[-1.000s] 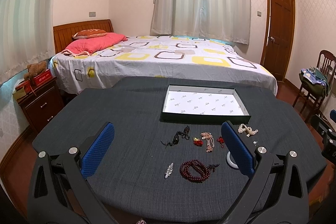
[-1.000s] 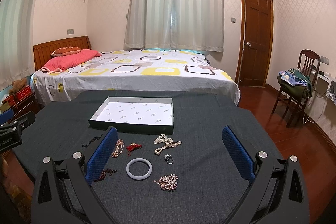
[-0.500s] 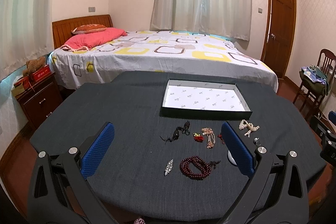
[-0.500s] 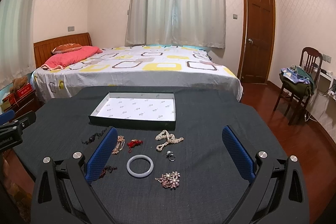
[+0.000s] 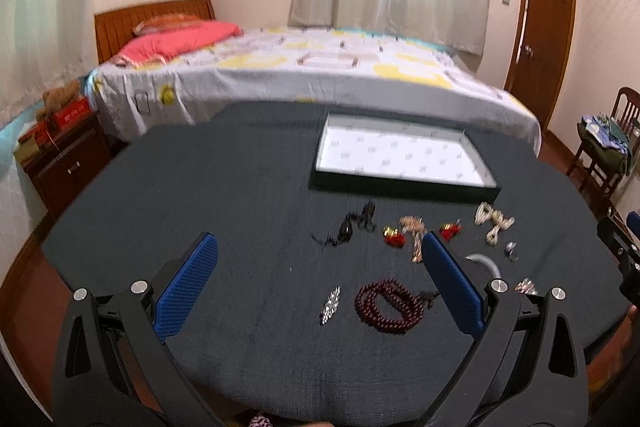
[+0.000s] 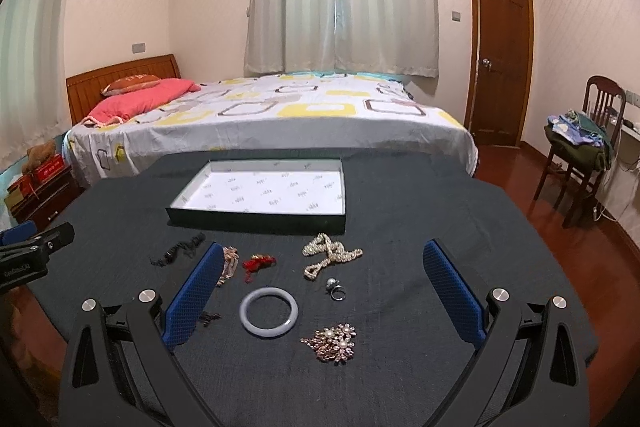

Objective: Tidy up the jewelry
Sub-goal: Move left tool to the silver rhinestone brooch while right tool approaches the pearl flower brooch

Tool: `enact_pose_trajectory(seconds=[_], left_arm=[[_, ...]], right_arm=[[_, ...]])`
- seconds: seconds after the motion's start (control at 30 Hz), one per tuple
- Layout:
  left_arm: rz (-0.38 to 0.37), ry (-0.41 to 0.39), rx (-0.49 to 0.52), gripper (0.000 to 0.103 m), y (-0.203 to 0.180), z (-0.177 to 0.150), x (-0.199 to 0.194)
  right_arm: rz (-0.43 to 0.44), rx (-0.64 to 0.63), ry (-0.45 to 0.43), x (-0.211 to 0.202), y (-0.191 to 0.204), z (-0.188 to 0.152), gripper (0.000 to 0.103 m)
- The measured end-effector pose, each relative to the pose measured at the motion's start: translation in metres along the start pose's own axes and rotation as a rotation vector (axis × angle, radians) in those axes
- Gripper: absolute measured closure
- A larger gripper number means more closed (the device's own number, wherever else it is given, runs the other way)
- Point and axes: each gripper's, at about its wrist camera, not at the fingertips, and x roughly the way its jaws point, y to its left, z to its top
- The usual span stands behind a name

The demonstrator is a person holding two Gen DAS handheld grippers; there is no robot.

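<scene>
Right wrist view, worktop [image 6: 400, 195]: a dark cloth fills the middle of the frame and carries everything; the plain ground probably makes each small piece easy to pick out.
Tray [image 6: 256, 217]: it sits upper centre, its white patterned lining bare, so nothing is sorted yet; it looks placed within reach just behind the jewelry to receive it.
Right gripper [image 6: 318, 291]: it hovers low in the frame, blue fingers [image 6: 452, 293] spread wide and holding nothing, framing the pale bangle [image 6: 269, 311], apparently lining up a first pick.
Left gripper [image 5: 320, 279]: its fingers [image 5: 188, 287] are likewise spread and empty above the dark red bead bracelet [image 5: 386, 305].
Loose pieces: pearl strand [image 6: 330, 254], brooch [image 6: 334, 342], black cord [image 6: 178, 250], red tassel [image 6: 258, 263] and ring [image 6: 336, 289] lie apart, below the tray, none touching it.
Change, left wrist view: the frame is now blurred and the tray sits further right and higher than half a second ago, so this gripper is swinging.
Change, right wrist view: the bangle has slid lower, nearer the fingers; the pieces themselves lie as before.
</scene>
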Motion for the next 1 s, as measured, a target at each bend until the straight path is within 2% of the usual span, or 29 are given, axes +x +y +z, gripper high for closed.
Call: enact_pose_trajectory(seconds=[0.2, 0.4, 0.5, 0.57, 0.8, 0.9, 0.97, 1.0], left_arm=[[0.015, 0.133, 0.011, 0.004, 0.009, -0.02, 0.057], [0.024, 0.276, -0.014, 0.004, 0.024, -0.045, 0.105], [0.033, 0.309, -0.002, 0.01, 0.023, -0.053, 0.114], [0.011, 0.334, 0.005, 0.019, 0.022, -0.057, 0.118], [0.018, 0.327, 0.048, 0.021, 0.018, -0.059, 0.119], [0.001, 0.319, 0.058, 0.032, 0.015, -0.059, 0.118], [-0.015, 0.309, 0.076, 0.047, 0.012, -0.059, 0.115], [-0.027, 0.306, 0.085, 0.051, 0.01, -0.059, 0.114]], right_arm=[[0.014, 0.03, 0.116, 0.046, -0.011, -0.028, 0.006], [0.017, 0.037, 0.195, 0.074, -0.015, -0.044, 0.006], [0.023, 0.042, 0.223, 0.083, -0.015, -0.048, 0.006], [0.026, 0.042, 0.232, 0.087, -0.015, -0.05, 0.006], [0.031, 0.048, 0.251, 0.091, -0.016, -0.052, 0.006], [0.032, 0.053, 0.254, 0.091, -0.017, -0.053, 0.006], [0.031, 0.053, 0.255, 0.092, -0.017, -0.053, 0.006], [0.032, 0.053, 0.255, 0.092, -0.017, -0.053, 0.006]])
